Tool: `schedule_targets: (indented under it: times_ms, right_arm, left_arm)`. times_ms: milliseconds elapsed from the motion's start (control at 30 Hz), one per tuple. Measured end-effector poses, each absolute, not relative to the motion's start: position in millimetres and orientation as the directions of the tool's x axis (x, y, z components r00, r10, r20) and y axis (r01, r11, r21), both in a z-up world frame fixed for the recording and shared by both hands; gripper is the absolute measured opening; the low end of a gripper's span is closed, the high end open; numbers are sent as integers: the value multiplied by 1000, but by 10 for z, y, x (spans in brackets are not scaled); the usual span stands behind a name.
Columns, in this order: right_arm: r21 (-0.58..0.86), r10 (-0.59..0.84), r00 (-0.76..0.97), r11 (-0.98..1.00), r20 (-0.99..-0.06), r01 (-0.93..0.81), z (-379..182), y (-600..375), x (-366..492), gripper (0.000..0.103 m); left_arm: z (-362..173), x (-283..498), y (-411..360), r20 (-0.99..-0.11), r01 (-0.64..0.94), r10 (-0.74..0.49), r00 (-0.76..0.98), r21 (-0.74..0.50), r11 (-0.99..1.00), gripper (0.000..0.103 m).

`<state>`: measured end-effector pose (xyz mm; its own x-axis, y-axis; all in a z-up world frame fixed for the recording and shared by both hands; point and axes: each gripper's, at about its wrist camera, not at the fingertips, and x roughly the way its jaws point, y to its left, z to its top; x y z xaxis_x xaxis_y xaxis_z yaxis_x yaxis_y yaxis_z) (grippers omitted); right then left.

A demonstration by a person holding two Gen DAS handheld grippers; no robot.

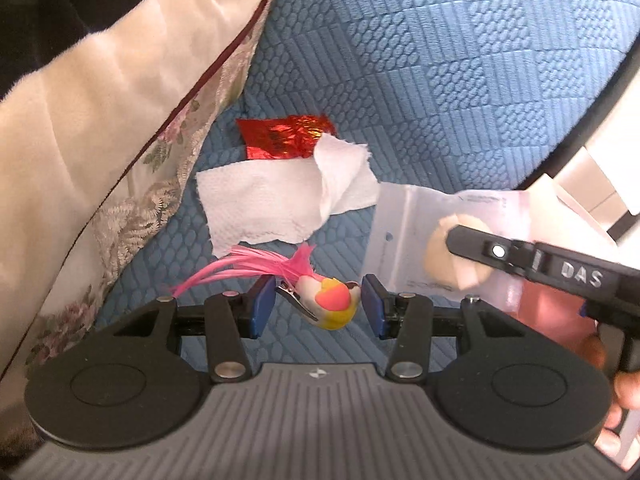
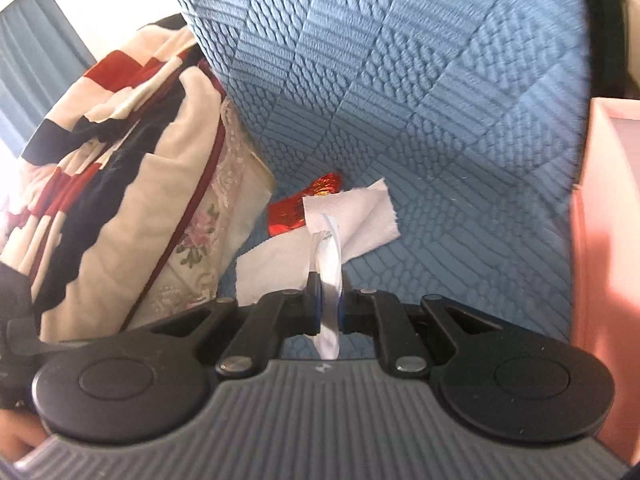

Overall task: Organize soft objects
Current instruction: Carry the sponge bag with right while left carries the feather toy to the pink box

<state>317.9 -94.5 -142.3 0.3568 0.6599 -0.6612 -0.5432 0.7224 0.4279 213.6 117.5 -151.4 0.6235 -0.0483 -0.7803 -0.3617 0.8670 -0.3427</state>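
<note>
The left gripper (image 1: 319,306) clamps a small toy bird (image 1: 326,300) between its blue pads, pink tail feathers trailing to its left. Just beyond lies a torn white tissue (image 1: 276,200), with a red foil wrapper (image 1: 284,138) behind it, on the blue quilted cover (image 1: 440,80). The right gripper (image 2: 327,304) pinches a clear plastic bag (image 2: 330,256) edge-on; a floral cushion (image 2: 192,248) sits to its left.
</note>
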Motion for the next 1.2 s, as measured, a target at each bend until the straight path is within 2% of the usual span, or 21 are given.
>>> schedule_targets:
  times_ms: [133, 233, 433, 667, 1200]
  right_arm:
    - [383, 628, 403, 751, -666, -538, -1301, -1047, 2940, 11]
    - [287, 550, 445, 798, -707, -530, -1246, -1060, 2753, 11]
    - [249, 491, 491, 842, -720, -478, -1231, -1234, 2470, 11]
    - [220, 452, 536, 870, -713, -441, -1103, -1448, 2115, 11]
    - [193, 455, 609, 874, -649, -447, -419, -1954, 1818, 11]
  left_arm:
    - [-1464, 2073, 1108, -772, -337, -57, 632, -341, 878, 53]
    - [-1411, 2021, 1051, -766, -312, -63, 640, -334, 889, 53]
    - [-1317, 1925, 926, -760, -268, -88, 644, -332, 904, 53]
    - [-1176, 1786, 689, -756, -222, -91, 648, -301, 927, 53]
    - [-684, 1560, 227, -718, -213, -137, 682, -374, 903, 53]
